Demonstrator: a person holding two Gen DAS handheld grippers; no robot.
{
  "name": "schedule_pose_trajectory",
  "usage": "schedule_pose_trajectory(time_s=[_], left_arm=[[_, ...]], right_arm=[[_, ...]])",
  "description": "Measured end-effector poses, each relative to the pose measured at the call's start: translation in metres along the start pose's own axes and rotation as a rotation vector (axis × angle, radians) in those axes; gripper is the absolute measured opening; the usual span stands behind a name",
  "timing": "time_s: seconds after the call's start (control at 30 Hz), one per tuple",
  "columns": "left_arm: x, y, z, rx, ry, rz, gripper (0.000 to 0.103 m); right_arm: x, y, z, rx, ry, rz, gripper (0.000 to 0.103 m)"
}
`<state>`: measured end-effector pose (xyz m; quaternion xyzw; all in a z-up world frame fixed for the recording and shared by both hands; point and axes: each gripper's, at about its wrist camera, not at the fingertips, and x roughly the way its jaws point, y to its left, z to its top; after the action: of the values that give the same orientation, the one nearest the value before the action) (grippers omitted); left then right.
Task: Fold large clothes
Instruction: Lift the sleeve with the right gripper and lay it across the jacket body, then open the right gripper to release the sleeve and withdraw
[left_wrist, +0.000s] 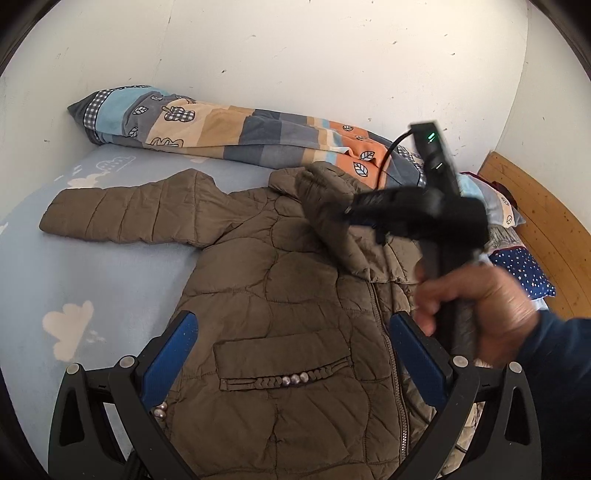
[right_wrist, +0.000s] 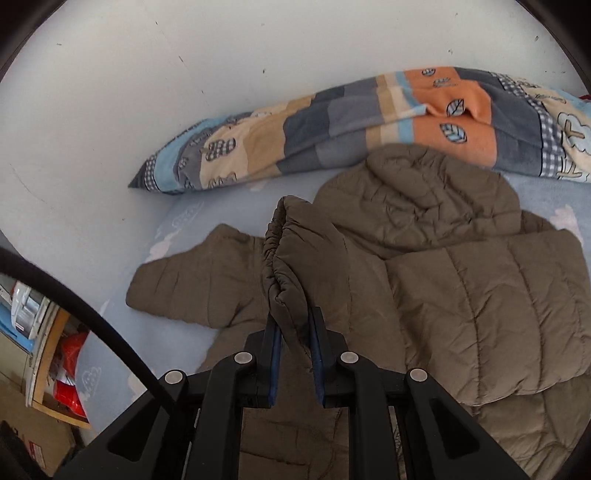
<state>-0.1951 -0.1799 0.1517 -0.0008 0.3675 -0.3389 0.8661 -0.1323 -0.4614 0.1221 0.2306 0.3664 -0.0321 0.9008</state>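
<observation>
a: where's the jacket (left_wrist: 280, 295)?

b: flat on the bed (left_wrist: 92, 266), front up, zip (left_wrist: 388, 350) closed along the middle. it's brown and quilted. one sleeve (left_wrist: 122, 214) lies stretched out sideways on the blue cloud-print sheet. the hood (right_wrist: 428, 199) sits at the top end, near the wall (left_wrist: 295, 55).

a: and the other sleeve?

b: that one is in the right claw (right_wrist: 295, 332). its blue pads are pinched tight on the gathered cuff (right_wrist: 284, 258), and the cuff stands up between them. from the right wrist view the rest of that sleeve lies doubled over the jacket's body, just right of the claw.

a: what about the left claw (left_wrist: 291, 354)?

b: jaws spread wide, nothing between the pads. it hangs over the lower front of the jacket, with the pocket flap (left_wrist: 284, 369) and its row of beads showing between the two fingers.

a: can you see the person?

b: a hand (left_wrist: 487, 314) in a dark blue sleeve, wrapped round the handle of the right claw, blurred in the left wrist view. a black cable (left_wrist: 391, 147) runs from the top of that tool.

a: anything else on the bed?

b: a rolled patchwork quilt (left_wrist: 229, 129) along the wall, beyond the hood, and pillows (left_wrist: 517, 269) by the wooden headboard (left_wrist: 535, 206).
</observation>
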Motion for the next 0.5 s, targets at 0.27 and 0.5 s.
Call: schedule_pose_trajectory(time_s=[0.27,0.5], left_arm=[[0.005,0.004,0.002,-0.020,0.009,0.004,0.103],[0.007,0.006,0.001,-0.021,0.012,0.014,0.103]], right_arm=[[0.054,0.000,-0.032,-0.018,0.094,-0.041,0.018],[0.034,-0.006,-0.032,-0.019,0.098,0.100,0.037]])
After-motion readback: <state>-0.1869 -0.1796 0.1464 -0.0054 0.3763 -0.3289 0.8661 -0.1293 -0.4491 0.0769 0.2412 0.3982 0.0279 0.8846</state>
